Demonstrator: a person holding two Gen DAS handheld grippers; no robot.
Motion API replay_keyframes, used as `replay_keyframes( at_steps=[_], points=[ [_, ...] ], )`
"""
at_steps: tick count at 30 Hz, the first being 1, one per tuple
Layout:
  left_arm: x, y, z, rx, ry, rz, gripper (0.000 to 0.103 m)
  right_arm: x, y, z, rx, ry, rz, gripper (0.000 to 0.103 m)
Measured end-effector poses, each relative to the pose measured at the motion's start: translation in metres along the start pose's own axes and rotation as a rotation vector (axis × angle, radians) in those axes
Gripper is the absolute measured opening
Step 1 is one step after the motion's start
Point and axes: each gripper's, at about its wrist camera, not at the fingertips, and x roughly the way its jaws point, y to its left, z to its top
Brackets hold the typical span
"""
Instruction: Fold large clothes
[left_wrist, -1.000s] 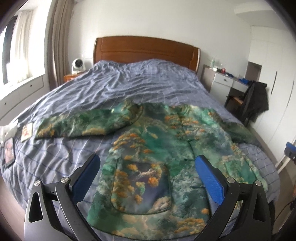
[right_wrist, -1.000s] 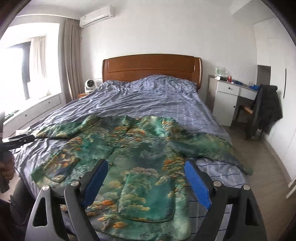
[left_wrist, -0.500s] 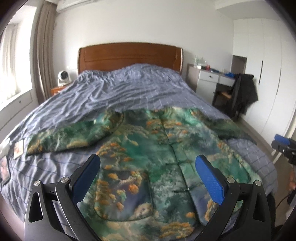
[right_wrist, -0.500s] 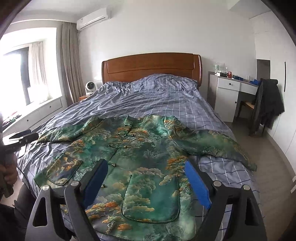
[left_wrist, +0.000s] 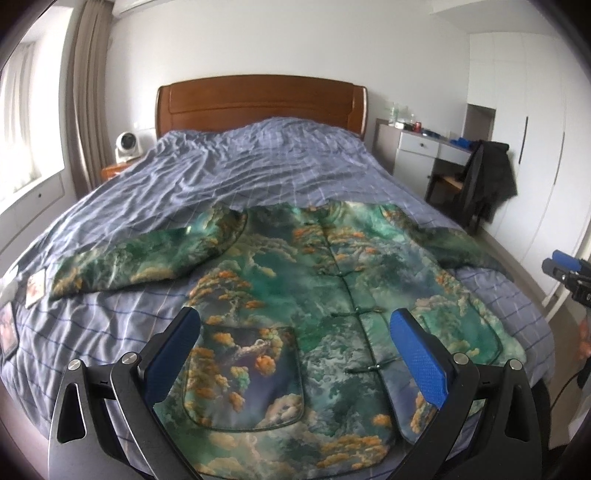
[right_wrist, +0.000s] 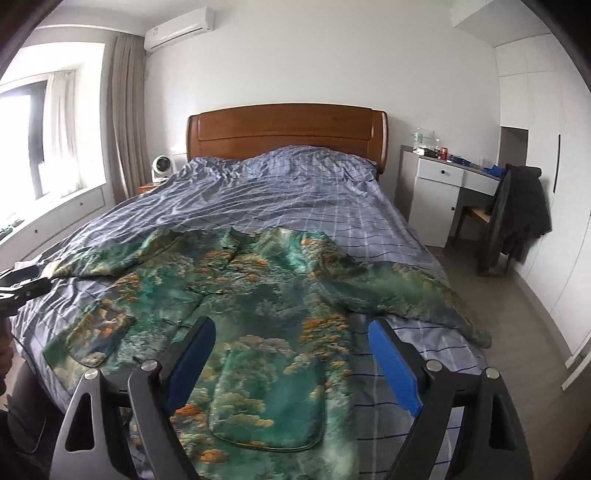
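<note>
A green jacket with an orange and teal landscape print (left_wrist: 314, 295) lies spread flat, front up, on the near end of the bed, both sleeves stretched out sideways. It also shows in the right wrist view (right_wrist: 258, 306). My left gripper (left_wrist: 295, 354) is open and empty, held above the jacket's lower left pocket. My right gripper (right_wrist: 291, 362) is open and empty, held above the lower right pocket. The right gripper's tip shows at the far right of the left wrist view (left_wrist: 569, 273); the left gripper's tip shows at the left edge of the right wrist view (right_wrist: 22, 284).
The bed has a blue checked duvet (left_wrist: 240, 177) and a wooden headboard (left_wrist: 258, 99). Small cards (left_wrist: 35, 291) lie at the bed's left edge. A white desk (right_wrist: 443, 184) and a chair with a dark coat (right_wrist: 517, 218) stand at the right. A fan (right_wrist: 160, 168) sits on the nightstand.
Both wrist views have swung and lifted a little, so the jacket sits more centred under the left gripper. The jacket has not moved. Both grippers stay open.
</note>
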Motion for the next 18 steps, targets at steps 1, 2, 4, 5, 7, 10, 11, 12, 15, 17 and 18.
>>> replay_keyframes(
  at_steps=[1,2,4,5,7,10,11,12,15,17,18],
  points=[
    [0.000,0.001,0.000,-0.004,0.003,0.001,0.102,0.001,-0.005,0.000,0.007,0.003,-0.010,0.087],
    [0.000,0.001,-0.001,-0.006,0.006,0.002,0.102,0.002,-0.009,0.000,0.015,0.005,-0.016,0.087],
    [0.000,0.001,-0.001,-0.006,0.008,0.005,0.102,0.002,-0.017,0.001,0.027,0.007,-0.027,0.087],
    [0.001,0.001,-0.001,-0.005,0.010,0.007,0.102,0.003,-0.020,0.001,0.028,0.008,-0.034,0.087],
    [0.001,0.000,-0.001,0.001,0.013,0.010,0.102,0.003,-0.026,0.002,0.023,0.007,-0.054,0.087],
    [0.001,-0.002,-0.002,0.009,0.016,0.013,0.102,0.005,-0.040,0.003,0.028,0.009,-0.082,0.087],
    [0.001,-0.002,-0.002,0.009,0.017,0.013,0.102,0.006,-0.044,0.004,0.033,0.009,-0.087,0.087],
    [0.002,-0.003,-0.002,0.012,0.019,0.013,0.102,0.008,-0.050,0.004,0.038,0.008,-0.095,0.087],
    [0.003,-0.003,-0.005,0.025,0.028,0.020,0.102,0.025,-0.078,0.007,0.058,0.034,-0.125,0.087],
    [0.004,-0.004,-0.006,0.035,0.038,0.028,0.102,0.036,-0.105,0.011,0.098,0.044,-0.140,0.087],
    [0.005,-0.004,-0.007,0.039,0.044,0.033,0.102,0.041,-0.126,0.014,0.142,0.044,-0.145,0.087]
  ],
)
